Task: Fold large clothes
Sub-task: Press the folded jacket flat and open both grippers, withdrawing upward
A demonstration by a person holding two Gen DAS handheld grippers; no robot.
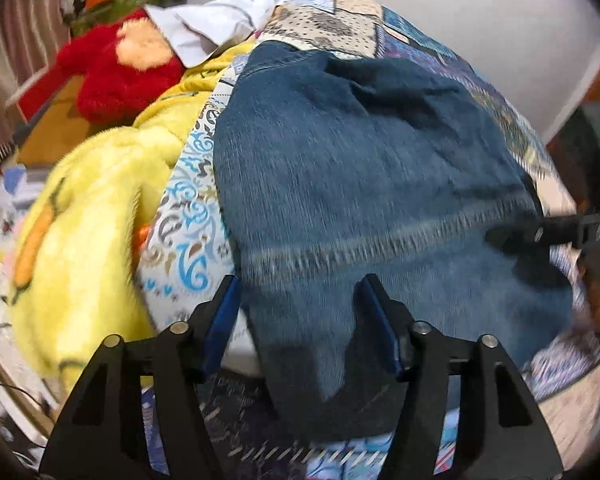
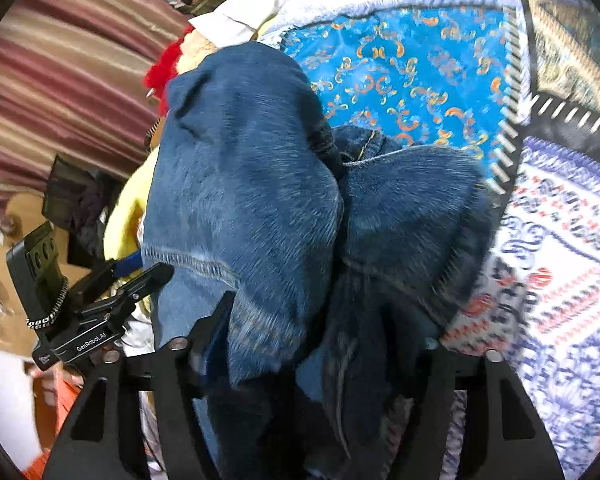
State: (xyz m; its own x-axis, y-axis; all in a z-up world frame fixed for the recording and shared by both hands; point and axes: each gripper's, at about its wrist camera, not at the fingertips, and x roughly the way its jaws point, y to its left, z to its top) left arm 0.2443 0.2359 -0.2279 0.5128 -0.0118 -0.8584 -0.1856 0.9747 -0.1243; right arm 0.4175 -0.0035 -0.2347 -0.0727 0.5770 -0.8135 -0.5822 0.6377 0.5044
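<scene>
A: Left wrist view: patchwork quilt (image 1: 416,36) underneath, jeans (image 1: 360,168) heaped on it, not yet flat.

B: Folding's barely begun. Left gripper (image 1: 298,322) stands apart over denim; right gripper (image 2: 324,340) apart too, denim between, unpinched.

- Jeans (image 1: 380,184): thick blue denim, matt, coarse weave, pale stitched seam across.
- Quilt (image 2: 412,68) under them: printed patchwork cloth, faint sheen on the bright blue panel, raised white stitching at the joins.
- Yellow blanket (image 1: 88,208): fluffy fleece, soft nap.
- Red plush toy (image 1: 116,76): shaggy pile.
- My left gripper (image 1: 298,300): matt black plastic arms, smooth blue pads, small dull metal pins.
- Curtain (image 2: 68,72): striped woven cloth, slightly lustrous.
</scene>
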